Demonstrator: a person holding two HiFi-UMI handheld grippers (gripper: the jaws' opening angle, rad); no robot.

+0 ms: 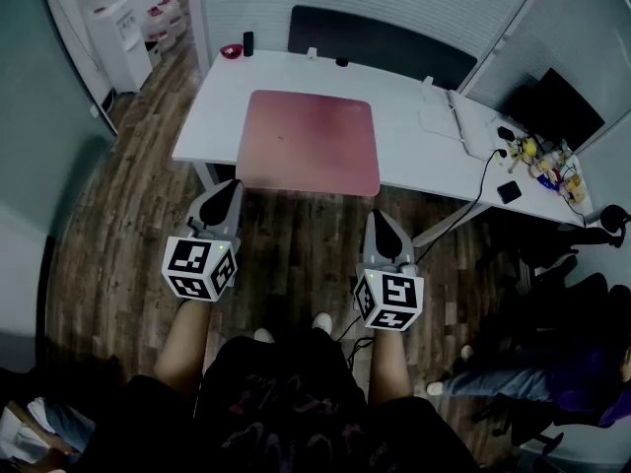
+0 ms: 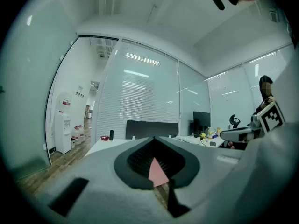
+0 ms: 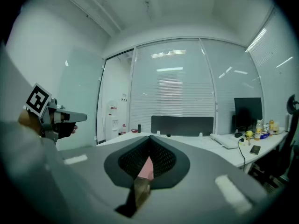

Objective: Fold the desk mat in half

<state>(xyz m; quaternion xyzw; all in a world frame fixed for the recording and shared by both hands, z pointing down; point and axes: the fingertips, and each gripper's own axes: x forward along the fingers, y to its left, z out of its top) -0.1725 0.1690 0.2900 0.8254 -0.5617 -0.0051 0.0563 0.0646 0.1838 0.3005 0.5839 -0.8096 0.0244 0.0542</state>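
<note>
2 grippers, the left gripper (image 1: 229, 190) and the right gripper (image 1: 381, 220), are clenched on nothing and held level, short of the white desk (image 1: 404, 131). The pink desk mat (image 1: 309, 141) lies flat and unfolded (its near edge at the desk front). I judge each gripper is lined up with 1 near corner.

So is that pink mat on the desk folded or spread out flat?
Spread flat: the pink mat lies as one full rectangle on the white desk, with no edge lifted or doubled over.
</note>
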